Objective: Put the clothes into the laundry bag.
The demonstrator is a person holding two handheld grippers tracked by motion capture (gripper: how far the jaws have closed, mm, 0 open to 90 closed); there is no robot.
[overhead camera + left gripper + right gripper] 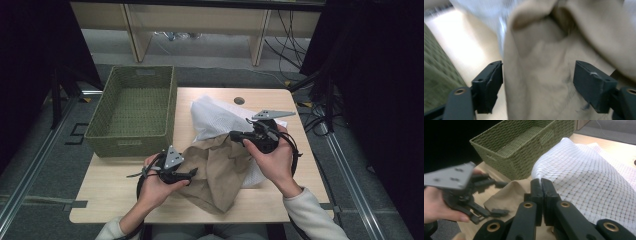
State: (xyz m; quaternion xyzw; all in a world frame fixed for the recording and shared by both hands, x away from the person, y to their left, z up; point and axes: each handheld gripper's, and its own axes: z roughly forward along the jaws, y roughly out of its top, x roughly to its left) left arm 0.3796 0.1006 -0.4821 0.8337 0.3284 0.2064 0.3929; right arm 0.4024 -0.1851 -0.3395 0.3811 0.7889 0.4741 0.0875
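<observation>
A tan cloth (220, 175) lies crumpled on the wooden table (110, 195), partly over a white mesh cloth (215, 117). My right gripper (233, 135) is shut on the tan cloth's upper edge and holds it lifted; in the right gripper view its jaws (541, 181) are pressed together above the tan cloth (506, 195), beside the white mesh cloth (584, 170). My left gripper (192, 175) is at the cloth's left edge. It stands open (538, 67), with tan cloth (544, 50) between its jaws and no pad pressing on it. That same left gripper (502, 198) also shows in the right gripper view.
A green woven basket (135, 140) stands at the table's back left, close to the left gripper (524, 165). A round hole (239, 100) sits near the table's far edge. Bare wood lies along the front left of the table.
</observation>
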